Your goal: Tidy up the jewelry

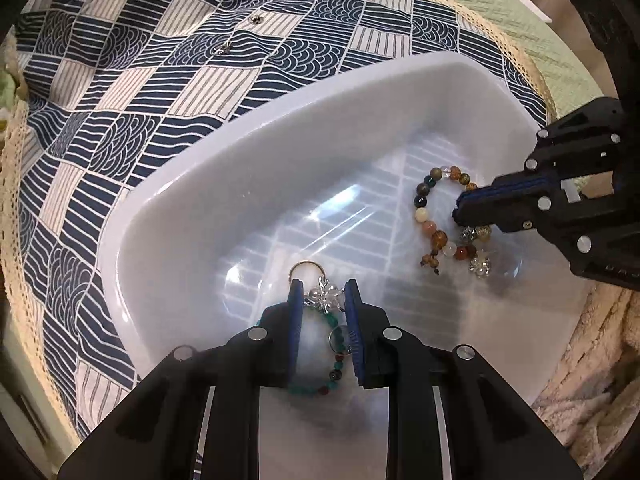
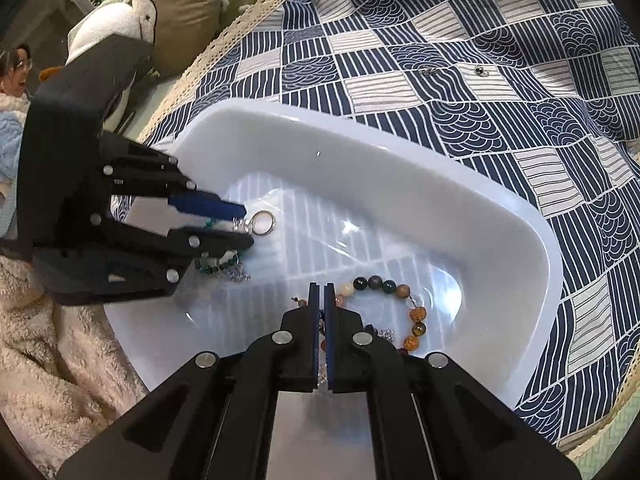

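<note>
Two claws reach into the white tub [image 1: 248,152]: left claw [image 1: 322,300] pinches a green bracelet [image 1: 332,376], right claw [image 2: 322,300] clamps a brown bracelet [image 2: 416,320].

White tub [image 1: 240,184], blue-and-white patterned cloth [image 1: 160,80]

- You have a bed spread with a navy-and-white patterned cloth [image 1: 168,92].
- A white tray [image 1: 280,128] sits on that cloth.
- Two small jewelry pieces [image 1: 240,34] lie loose on the cloth beyond the tray.
</note>
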The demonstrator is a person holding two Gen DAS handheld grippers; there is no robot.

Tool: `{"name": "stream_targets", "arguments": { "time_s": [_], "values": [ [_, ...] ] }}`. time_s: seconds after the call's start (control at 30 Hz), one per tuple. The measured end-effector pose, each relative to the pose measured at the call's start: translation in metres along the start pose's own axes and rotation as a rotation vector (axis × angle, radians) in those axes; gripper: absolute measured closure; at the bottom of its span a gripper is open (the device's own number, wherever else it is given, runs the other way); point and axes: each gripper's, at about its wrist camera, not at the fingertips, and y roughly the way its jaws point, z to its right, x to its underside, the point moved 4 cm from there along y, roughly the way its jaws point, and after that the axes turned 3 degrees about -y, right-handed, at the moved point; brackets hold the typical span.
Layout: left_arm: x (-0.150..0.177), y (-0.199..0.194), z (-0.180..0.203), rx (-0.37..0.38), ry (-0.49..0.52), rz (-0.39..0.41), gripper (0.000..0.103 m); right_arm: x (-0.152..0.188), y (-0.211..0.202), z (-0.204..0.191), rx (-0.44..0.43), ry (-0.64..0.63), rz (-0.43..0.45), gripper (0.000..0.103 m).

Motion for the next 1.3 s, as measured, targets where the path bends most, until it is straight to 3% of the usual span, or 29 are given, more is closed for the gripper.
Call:
{"name": "stream_targets", "arguments": {
  "time_s": [0.13, 0.2, 0.27, 0.53, 0.6, 0.67, 0.7, 0.83, 0.93, 1.07, 1.2, 1.3],
  "values": [
    [-0.001, -0.003, 0.001, -0.012, 0.009, 0.007, 0.082, 0.001, -0.002, -0.001, 0.002, -0.004, -0.002, 0.098],
    [-0.002, -0.006, 0.000, -0.023, 0.007, 0.016, 0.070, 0.001, -0.004, 0.000, -0.006, 0.002, -0.001, 0.098],
    [-0.004, -0.011, 0.000, -0.023, 0.002, 0.038, 0.048, 0.000, -0.008, 0.001, -0.013, 0.007, 0.008, 0.098],
    [-0.015, -0.028, -0.001, -0.002, -0.017, 0.087, 0.041, -0.006, -0.018, 0.009, -0.007, 0.029, 0.028, 0.098],
    [-0.018, -0.033, -0.001, 0.006, -0.024, 0.103, 0.040, -0.008, -0.023, 0.013, 0.001, 0.042, 0.036, 0.090],
    [-0.024, -0.038, -0.002, 0.013, -0.029, 0.123, 0.034, -0.013, -0.032, 0.019, 0.008, 0.063, 0.069, 0.043],
    [-0.030, -0.043, -0.006, 0.013, -0.042, 0.144, 0.033, -0.018, -0.041, 0.023, 0.016, 0.073, 0.110, 0.035],
    [-0.051, -0.057, -0.029, 0.013, -0.140, 0.211, 0.018, -0.034, -0.065, 0.040, 0.020, 0.116, 0.185, 0.032],
    [-0.070, -0.061, -0.055, 0.016, -0.244, 0.249, 0.018, -0.048, -0.073, 0.061, 0.013, 0.169, 0.228, 0.021],
    [-0.101, -0.045, -0.090, -0.002, -0.362, 0.244, 0.018, -0.068, -0.065, 0.095, 0.059, 0.233, 0.226, 0.020],
    [-0.132, -0.023, -0.108, -0.042, -0.375, 0.227, 0.018, -0.086, -0.052, 0.130, 0.148, 0.288, 0.213, 0.020],
    [-0.157, 0.003, -0.114, -0.059, -0.347, 0.181, 0.018, -0.095, -0.045, 0.153, 0.133, 0.353, 0.197, 0.020]
  ]
}}
